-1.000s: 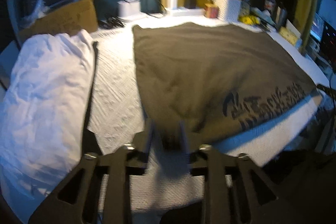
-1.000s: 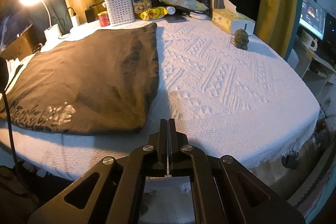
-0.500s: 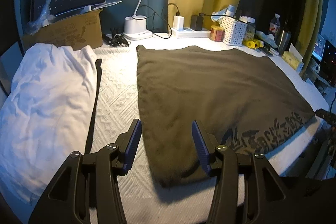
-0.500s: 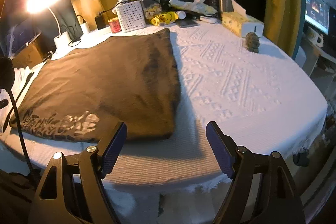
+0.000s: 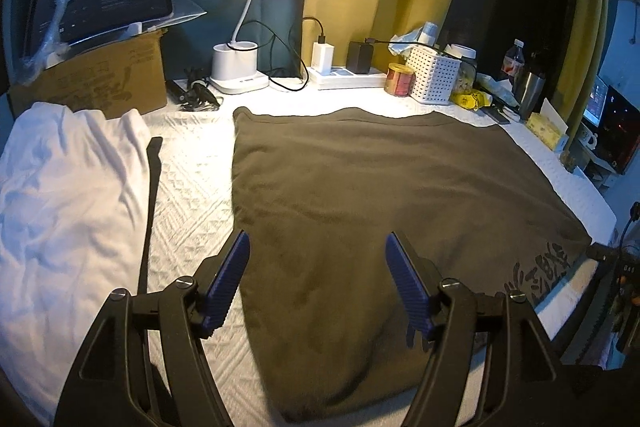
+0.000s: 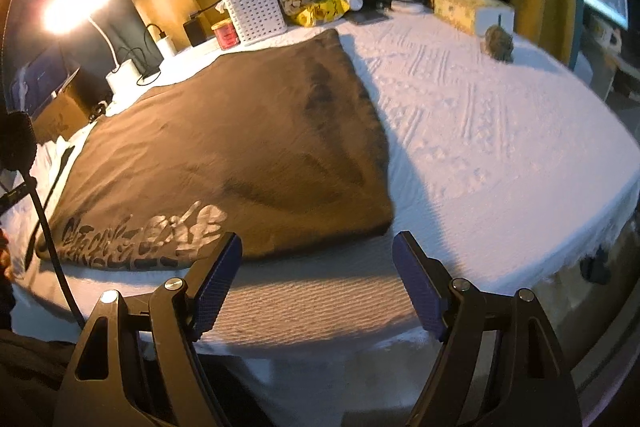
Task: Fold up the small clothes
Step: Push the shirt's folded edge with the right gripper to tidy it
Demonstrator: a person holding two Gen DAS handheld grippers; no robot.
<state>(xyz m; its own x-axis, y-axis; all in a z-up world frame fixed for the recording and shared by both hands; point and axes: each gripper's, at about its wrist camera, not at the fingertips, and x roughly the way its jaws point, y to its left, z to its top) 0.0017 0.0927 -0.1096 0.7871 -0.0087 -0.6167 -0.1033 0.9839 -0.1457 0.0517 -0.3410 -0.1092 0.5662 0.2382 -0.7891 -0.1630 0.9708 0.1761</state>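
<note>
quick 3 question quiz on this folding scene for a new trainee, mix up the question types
1. True or false: the left gripper is shut on the brown shirt.
2. Multiple choice: the printed lettering on the brown shirt sits near (A) the edge by the lamp, (B) the edge closest to the grippers, (C) the middle.
3. Fill in: left of the brown shirt lies a crumpled ____ garment.

Key
1. False: both it and the right gripper are open and hold nothing.
2. B
3. white
</note>
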